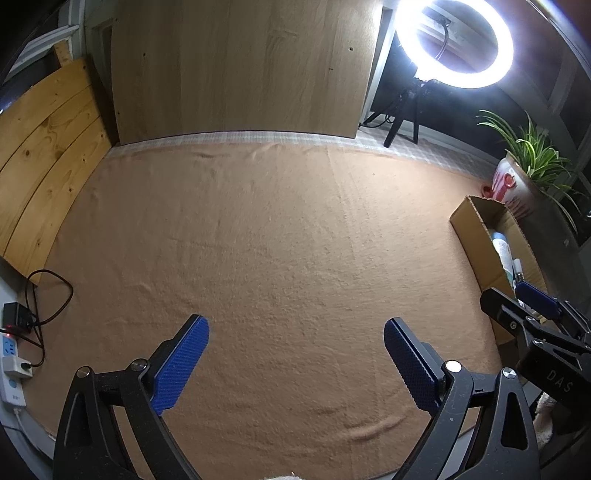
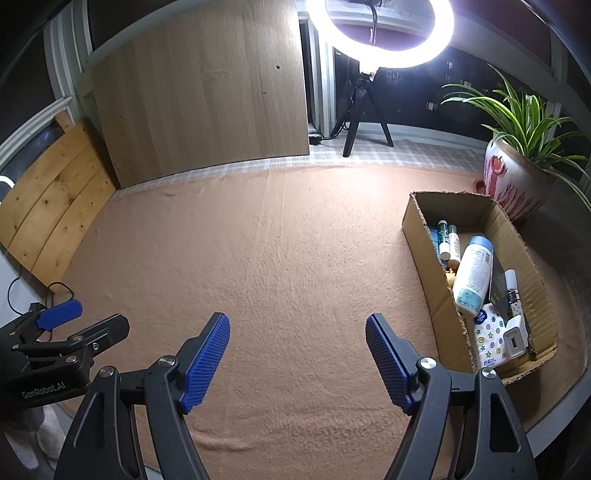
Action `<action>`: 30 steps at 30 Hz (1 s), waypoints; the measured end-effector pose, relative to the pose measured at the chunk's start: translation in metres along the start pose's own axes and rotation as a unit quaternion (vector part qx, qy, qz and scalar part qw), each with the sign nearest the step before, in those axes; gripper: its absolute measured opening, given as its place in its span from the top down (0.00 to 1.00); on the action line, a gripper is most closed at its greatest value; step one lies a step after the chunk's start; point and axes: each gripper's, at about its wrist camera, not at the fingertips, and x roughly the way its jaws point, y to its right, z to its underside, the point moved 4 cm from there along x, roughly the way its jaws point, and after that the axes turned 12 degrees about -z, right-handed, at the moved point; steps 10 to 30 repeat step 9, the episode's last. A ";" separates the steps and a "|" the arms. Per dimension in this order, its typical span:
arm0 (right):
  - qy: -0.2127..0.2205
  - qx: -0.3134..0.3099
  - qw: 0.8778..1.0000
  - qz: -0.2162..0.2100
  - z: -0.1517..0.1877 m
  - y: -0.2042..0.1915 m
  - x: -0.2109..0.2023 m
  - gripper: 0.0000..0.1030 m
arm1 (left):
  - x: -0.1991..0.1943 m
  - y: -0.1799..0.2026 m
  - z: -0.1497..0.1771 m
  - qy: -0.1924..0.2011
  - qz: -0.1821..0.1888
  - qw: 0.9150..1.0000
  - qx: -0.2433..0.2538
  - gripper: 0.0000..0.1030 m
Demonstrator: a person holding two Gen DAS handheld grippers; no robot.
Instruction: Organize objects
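Objects for sorting all sit in the box [image 2: 417, 229] at the right of my right wrist view — a white bottle [image 2: 472, 273] with a blue cap lying lengthwise down its middle, small tubes [image 2: 448, 240] at the far end, a dotted packet [image 2: 489, 339] and a white charger [image 2: 515, 338] at the near end. From my left wrist view I see the same box [image 1: 476, 236] at the right edge, with only part of the bottle [image 1: 502, 247] showing over its wall. My right gripper [image 2: 297, 360] sits low centre in its own frame, jaws spread wide with nothing between them, over bare cloth [image 2: 277, 258]; its blue pads are clear of the box. My left gripper [image 1: 295, 360] is likewise spread and empty, low centre in its frame, above the same tan cloth [image 1: 258, 240]. Each camera catches the other tool at its edge: the right gripper [image 1: 517, 299] pokes in at the lower right of the left view, just before the box, and the left gripper [image 2: 77, 317] shows at the lower left of the right view. A ring lamp [image 2: 380, 33] glares at the top, on a tripod [image 2: 364, 118]. A plant [image 2: 517, 122] in a red-and-white pot [image 2: 513, 184] stands just behind the box — upper right. A board [image 2: 207, 92] leans at the far edge of the cloth, and a power strip [image 1: 11, 365] with a cable [image 1: 48, 295] lies at the lower left of the left view.
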 end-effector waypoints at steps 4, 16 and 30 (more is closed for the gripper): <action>-0.007 0.002 1.000 0.000 0.000 0.001 0.006 0.29 | 0.010 -0.003 0.001 -0.010 -0.004 1.000 -0.003 0.05; -0.011 -0.002 1.000 -0.001 -0.001 0.000 0.012 0.29 | 0.015 -0.005 -0.001 -0.013 -0.006 1.000 -0.005 0.05; -0.011 -0.002 1.000 -0.001 -0.001 0.000 0.012 0.29 | 0.015 -0.005 -0.001 -0.013 -0.006 1.000 -0.005 0.05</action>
